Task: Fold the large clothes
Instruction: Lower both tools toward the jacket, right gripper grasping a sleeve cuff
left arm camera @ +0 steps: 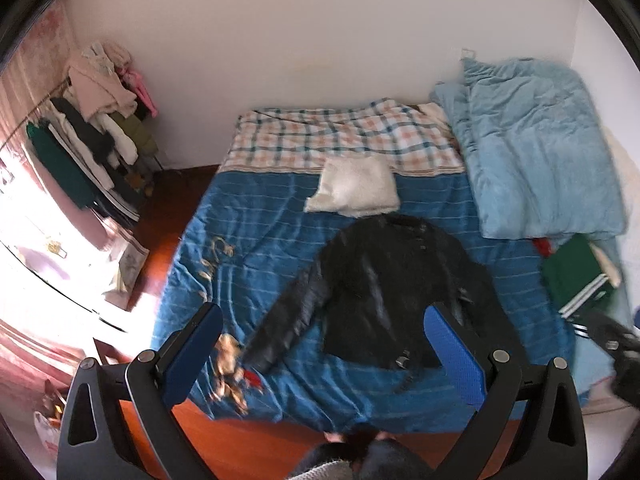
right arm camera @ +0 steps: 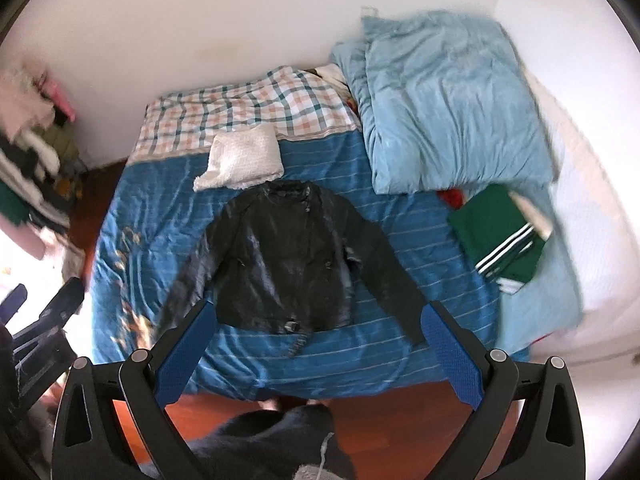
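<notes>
A black leather jacket (left arm camera: 376,292) lies spread flat, front up, on the blue striped bedspread (left arm camera: 260,240), sleeves angled out; it also shows in the right wrist view (right arm camera: 284,256). My left gripper (left arm camera: 324,320) is open and empty, held high above the near edge of the bed. My right gripper (right arm camera: 318,318) is open and empty, also high above the near edge. The right gripper shows at the right edge of the left wrist view (left arm camera: 616,344), and the left gripper at the left edge of the right wrist view (right arm camera: 48,316).
A folded white fluffy garment (right arm camera: 244,158) lies just beyond the jacket's collar. A folded green garment with white stripes (right arm camera: 500,236) lies at the right. A light blue quilt (right arm camera: 452,108) is heaped at the back right. A clothes rack (left arm camera: 92,140) stands at the left.
</notes>
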